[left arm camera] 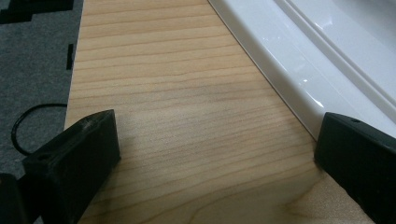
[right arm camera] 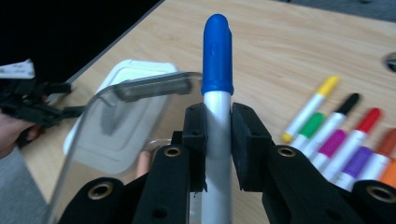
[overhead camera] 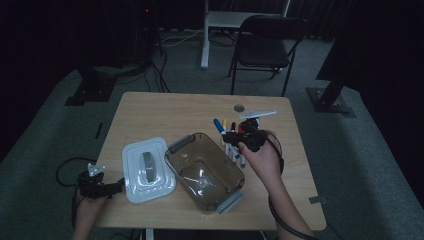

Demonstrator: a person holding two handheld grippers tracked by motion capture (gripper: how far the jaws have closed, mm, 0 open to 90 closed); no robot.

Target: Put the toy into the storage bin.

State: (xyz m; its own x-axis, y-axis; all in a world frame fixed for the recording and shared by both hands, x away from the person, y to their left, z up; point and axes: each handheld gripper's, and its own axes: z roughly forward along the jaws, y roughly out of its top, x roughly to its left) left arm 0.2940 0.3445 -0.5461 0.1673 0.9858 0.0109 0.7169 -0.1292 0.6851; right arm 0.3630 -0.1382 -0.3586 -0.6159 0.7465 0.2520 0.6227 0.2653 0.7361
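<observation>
My right gripper (right arm camera: 217,140) is shut on a white marker with a blue cap (right arm camera: 217,56), which stands up between the jaws. It hovers over the right side of the table, at the right gripper (overhead camera: 231,136) beside the row of markers (overhead camera: 236,150). A clear brownish container (overhead camera: 205,170) lies open in the middle, its rim (right arm camera: 140,88) just ahead of the held marker. The white lid (overhead camera: 145,169) rests left of it. My left gripper (overhead camera: 119,186) is open at the lid's lower left corner; its jaws (left arm camera: 217,149) stand wide apart over bare wood, the lid's edge (left arm camera: 299,70) alongside.
Several coloured markers (right arm camera: 345,135) lie side by side on the wooden table (overhead camera: 165,115). A round grommet (overhead camera: 240,108) sits near the far edge. A black chair (overhead camera: 265,45) and a white desk leg (overhead camera: 204,35) stand beyond on grey carpet.
</observation>
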